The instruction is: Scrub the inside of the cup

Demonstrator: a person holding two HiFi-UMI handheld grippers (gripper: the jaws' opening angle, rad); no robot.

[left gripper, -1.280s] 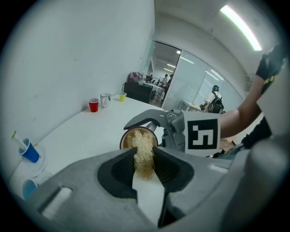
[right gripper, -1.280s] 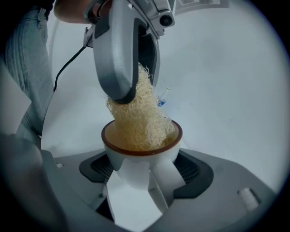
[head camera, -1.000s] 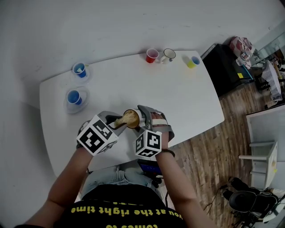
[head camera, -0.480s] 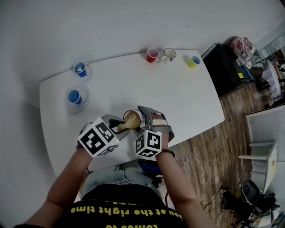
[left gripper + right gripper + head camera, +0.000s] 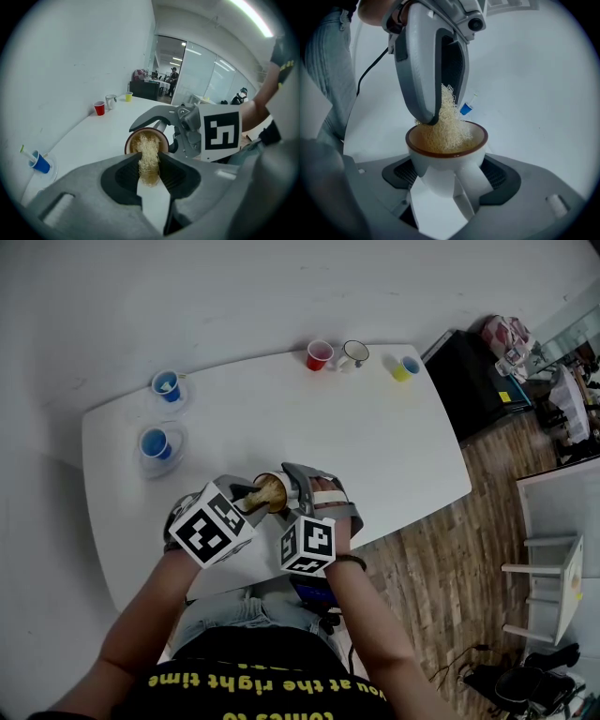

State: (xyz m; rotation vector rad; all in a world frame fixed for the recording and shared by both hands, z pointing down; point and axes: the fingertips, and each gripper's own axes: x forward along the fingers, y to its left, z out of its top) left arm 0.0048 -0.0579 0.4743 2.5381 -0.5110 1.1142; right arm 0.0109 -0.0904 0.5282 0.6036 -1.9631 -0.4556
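Observation:
A white cup (image 5: 440, 171) with a brown rim sits between the pads of my right gripper (image 5: 443, 183), which is shut on its body. My left gripper (image 5: 149, 171) is shut on a pale yellow fibrous scrubber (image 5: 149, 157), whose far end is pushed into the cup's mouth (image 5: 133, 140). In the right gripper view the scrubber (image 5: 447, 126) fills much of the cup's inside, with the left gripper (image 5: 440, 101) just above the rim. In the head view the cup (image 5: 278, 482) is held over the near edge of the white table (image 5: 375, 446), between the left gripper (image 5: 246, 495) and the right gripper (image 5: 292, 486).
Two blue cups (image 5: 156, 444) (image 5: 168, 386) on clear plates stand at the table's left. A red cup (image 5: 319, 355), a white mug (image 5: 353, 354) and a yellow cup (image 5: 405, 369) line the far edge. A black cabinet (image 5: 478, 381) stands to the right of the table.
The scrubber has shifted a little inside the cup. Both grippers stay in nearly the same place, each still shut on its thing.

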